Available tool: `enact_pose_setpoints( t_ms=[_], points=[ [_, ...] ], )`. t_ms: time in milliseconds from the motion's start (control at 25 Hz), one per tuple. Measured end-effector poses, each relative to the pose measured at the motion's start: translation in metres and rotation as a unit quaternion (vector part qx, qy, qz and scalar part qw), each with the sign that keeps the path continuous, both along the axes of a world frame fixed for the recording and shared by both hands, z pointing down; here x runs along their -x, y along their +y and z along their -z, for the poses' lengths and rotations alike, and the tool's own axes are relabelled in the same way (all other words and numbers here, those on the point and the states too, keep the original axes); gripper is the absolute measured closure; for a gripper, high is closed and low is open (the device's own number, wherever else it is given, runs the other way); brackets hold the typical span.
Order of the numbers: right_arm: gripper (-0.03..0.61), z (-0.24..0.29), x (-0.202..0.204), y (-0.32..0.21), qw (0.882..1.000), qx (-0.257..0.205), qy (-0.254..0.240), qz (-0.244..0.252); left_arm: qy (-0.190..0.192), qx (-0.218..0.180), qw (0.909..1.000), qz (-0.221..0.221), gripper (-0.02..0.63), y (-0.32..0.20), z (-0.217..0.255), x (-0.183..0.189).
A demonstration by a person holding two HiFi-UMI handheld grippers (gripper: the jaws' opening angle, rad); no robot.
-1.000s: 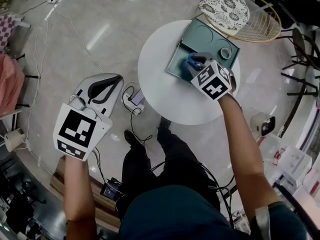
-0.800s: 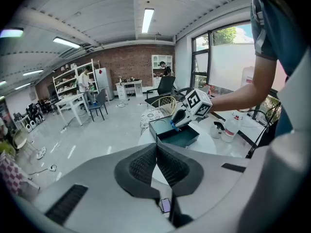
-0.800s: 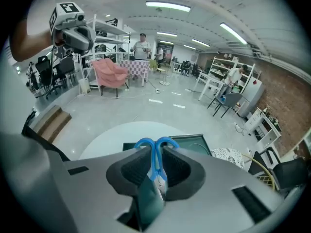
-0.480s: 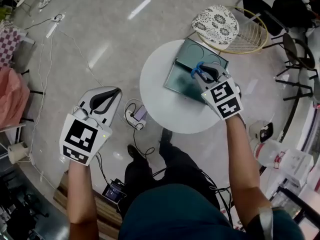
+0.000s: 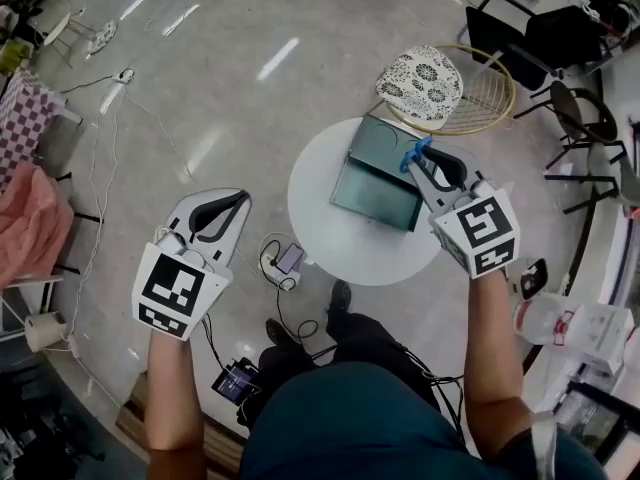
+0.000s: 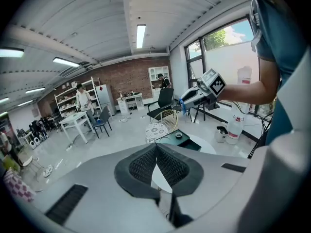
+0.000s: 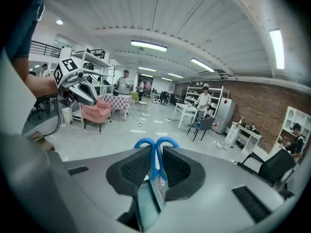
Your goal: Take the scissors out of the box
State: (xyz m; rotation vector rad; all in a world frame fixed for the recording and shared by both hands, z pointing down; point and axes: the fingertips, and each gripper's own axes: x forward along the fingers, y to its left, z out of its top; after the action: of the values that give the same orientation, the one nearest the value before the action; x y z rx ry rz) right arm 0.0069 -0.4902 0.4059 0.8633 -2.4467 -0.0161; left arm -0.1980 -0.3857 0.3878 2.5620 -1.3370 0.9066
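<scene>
Right gripper clamped on scissors, blue handles poking past tips, long axis along jaws, clear above right side of box on round bench. Left gripper closed, empty, well left of bench

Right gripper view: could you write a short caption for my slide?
The right tool grips blue-handled scissors between its jaws, handles pointing forward.
</scene>
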Motion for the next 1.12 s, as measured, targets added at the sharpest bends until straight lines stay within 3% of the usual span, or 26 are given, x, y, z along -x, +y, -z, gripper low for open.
enact_pose_setpoints(
  t_ms=[520, 800, 1120],
  points=[
    [0.486, 0.158, -0.03, 0.068, 0.994, -0.075, -0.086, 0.0, 0.014, -0.074, 0.9972, -0.003, 0.595, 0.036, 0.111, -0.013],
    [0.486, 0.192, -0.05, 0.098, 0.994, -0.083, -0.071, -0.017, 0.019, -0.102, 0.9945, -0.015, 0.595, 0.056, 0.146, -0.031],
    [0.486, 0.201, -0.062, 0.119, 0.992, -0.095, -0.081, -0.01, 0.014, -0.102, 0.9945, -0.019, 0.595, 0.077, 0.151, -0.042]
  ],
)
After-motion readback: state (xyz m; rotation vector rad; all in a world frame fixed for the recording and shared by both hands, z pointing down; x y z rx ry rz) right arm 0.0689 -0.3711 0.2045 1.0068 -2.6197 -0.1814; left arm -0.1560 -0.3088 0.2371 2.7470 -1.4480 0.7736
